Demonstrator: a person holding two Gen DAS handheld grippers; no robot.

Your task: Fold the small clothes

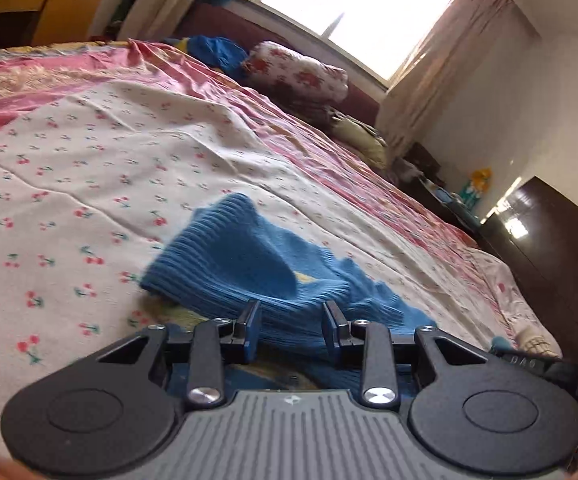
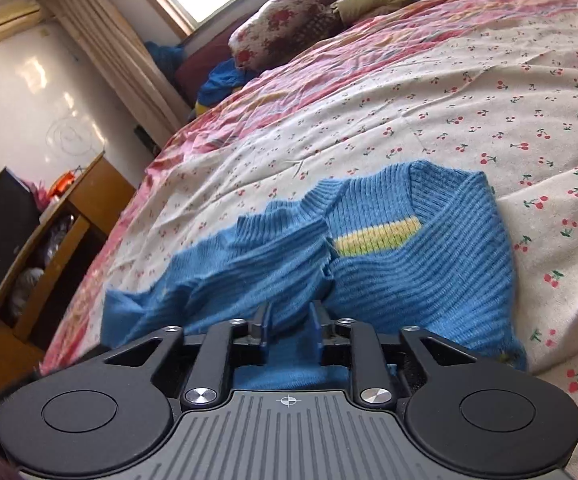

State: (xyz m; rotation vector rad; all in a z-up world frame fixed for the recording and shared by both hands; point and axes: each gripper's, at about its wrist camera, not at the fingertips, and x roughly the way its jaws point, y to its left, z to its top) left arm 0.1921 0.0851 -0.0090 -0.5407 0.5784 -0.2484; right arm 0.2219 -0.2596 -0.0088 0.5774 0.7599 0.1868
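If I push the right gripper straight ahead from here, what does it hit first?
The blue knit sweater. The right gripper has its jaws apart with bunched sweater fabric directly between and ahead of them, so it would probably push into that fold first, then the cherry-print bedsheet beyond. Depth is unclear.

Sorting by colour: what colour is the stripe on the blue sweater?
Pale yellow stripe on the blue sweater; clearest in the right wrist view.

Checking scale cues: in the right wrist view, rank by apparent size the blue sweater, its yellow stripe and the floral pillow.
1. blue sweater, nearest the camera, so inflated
2. floral pillow, far off
3. yellow stripe
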